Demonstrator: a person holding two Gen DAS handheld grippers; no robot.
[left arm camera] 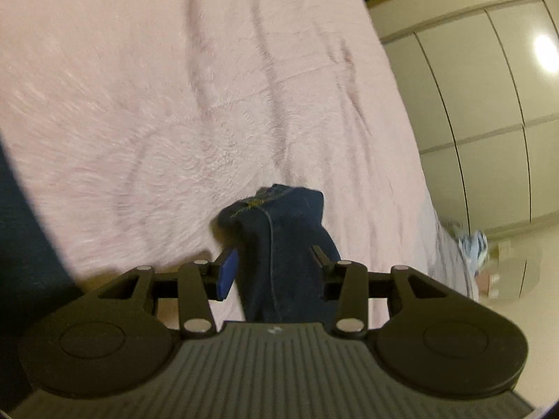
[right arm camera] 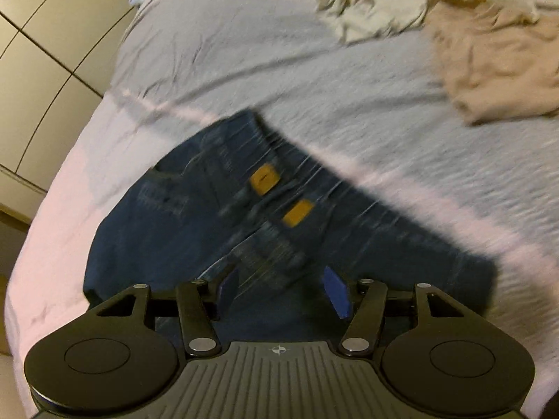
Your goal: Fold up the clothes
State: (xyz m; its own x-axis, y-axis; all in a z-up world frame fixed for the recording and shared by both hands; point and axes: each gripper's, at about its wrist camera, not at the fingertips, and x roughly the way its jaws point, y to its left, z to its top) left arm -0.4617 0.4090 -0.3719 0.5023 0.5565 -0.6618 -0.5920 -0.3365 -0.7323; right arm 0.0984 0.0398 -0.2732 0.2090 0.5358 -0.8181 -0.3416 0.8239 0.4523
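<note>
left gripper [left arm camera: 272,265]: jaws parted, jeans [left arm camera: 279,244] bunched loose between them | right gripper [right arm camera: 283,293]: wide, empty, over jeans [right arm camera: 216,209] lying near bed [right arm camera: 52,209] edge, long axis diagonal | right nearer

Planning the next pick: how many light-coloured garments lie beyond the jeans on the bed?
2: a cream garment at the far edge and a tan garment right of it, touching; more may lie outside view.
</note>
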